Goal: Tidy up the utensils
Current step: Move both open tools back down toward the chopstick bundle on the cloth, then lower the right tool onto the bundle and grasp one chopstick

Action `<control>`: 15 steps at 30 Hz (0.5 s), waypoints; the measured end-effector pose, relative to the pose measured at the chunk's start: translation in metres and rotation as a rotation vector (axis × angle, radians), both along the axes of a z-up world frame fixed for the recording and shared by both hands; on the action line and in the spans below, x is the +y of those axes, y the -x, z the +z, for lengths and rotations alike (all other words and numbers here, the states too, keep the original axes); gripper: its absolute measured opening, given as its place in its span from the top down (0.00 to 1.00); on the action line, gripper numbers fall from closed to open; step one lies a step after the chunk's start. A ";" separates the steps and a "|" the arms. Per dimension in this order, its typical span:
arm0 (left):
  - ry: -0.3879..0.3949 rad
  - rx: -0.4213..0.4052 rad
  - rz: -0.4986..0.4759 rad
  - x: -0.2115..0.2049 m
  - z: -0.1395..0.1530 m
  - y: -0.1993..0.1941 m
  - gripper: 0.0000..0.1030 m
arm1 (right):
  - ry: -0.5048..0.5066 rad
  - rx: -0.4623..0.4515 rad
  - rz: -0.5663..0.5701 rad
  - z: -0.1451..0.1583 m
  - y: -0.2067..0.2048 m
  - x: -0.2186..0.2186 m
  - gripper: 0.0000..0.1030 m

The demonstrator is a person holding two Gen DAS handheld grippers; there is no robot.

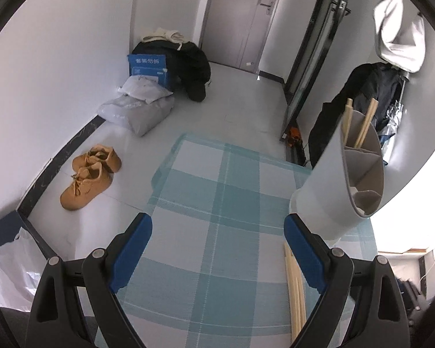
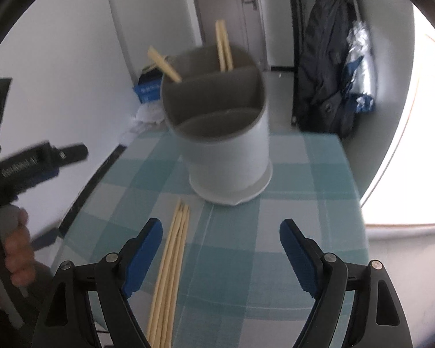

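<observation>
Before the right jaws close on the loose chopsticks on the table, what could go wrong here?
1. The loose chopsticks lie touching in a tight bundle, so open jaws may take several or scatter them.
2. They lie near the table edge on the left hand side; a push could roll one off.
3. The holder stands close behind them, with chopsticks already leaning in it; a bump could tip it.

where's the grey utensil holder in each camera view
Left wrist: utensil holder at the right edge, leaning with the lens, above the right fingertip.
Right wrist: utensil holder upper centre, beyond the loose chopsticks.
Shared landmark: the teal checked tablecloth it stands on.
</observation>
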State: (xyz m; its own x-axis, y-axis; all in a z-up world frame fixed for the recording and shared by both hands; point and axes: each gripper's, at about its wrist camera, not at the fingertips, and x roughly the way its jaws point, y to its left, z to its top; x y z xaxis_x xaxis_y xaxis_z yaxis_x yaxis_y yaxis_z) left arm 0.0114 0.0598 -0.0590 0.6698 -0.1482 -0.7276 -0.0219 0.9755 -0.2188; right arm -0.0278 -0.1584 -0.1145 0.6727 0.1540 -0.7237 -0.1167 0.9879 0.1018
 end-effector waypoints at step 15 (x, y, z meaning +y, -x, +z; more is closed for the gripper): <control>0.006 0.046 -0.033 0.013 -0.011 -0.007 0.13 | 0.108 0.188 0.056 -0.045 -0.019 0.033 0.51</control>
